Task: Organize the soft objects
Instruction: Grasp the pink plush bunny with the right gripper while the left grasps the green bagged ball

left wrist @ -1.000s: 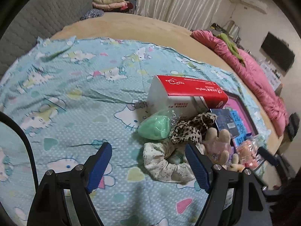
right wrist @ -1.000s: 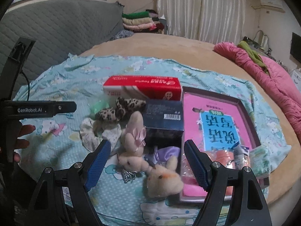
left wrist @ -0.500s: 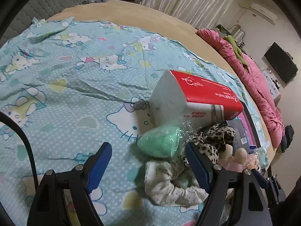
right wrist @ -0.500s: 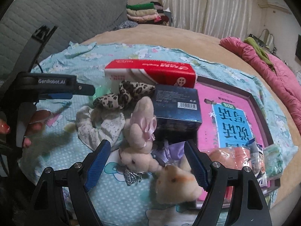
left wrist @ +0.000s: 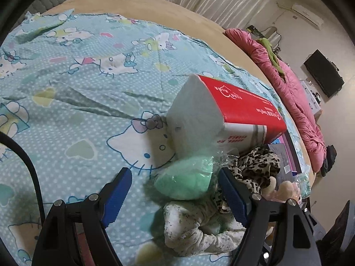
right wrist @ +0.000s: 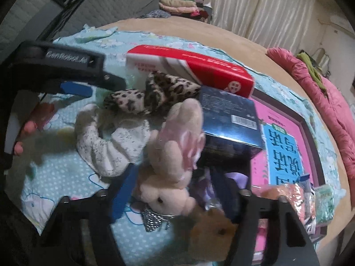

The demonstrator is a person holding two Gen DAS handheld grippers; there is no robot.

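right gripper (right wrist: 170,190) has just been closing around the bunny (right wrist: 175,155), not yet pinching; left gripper (left wrist: 175,190) spread over the green pouch (left wrist: 186,182); next, squeeze and lift.

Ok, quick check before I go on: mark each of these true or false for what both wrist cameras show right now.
1. The left gripper is open around the green pouch. True.
2. The leopard scrunchie lies beside the red tissue pack. True.
3. The right gripper has nothing between its jaws. False: the pink plush bunny sits between them; the jaws have just been closing.
4. The dark blue box sits on top of the tissue pack. False: it sits in front of it.
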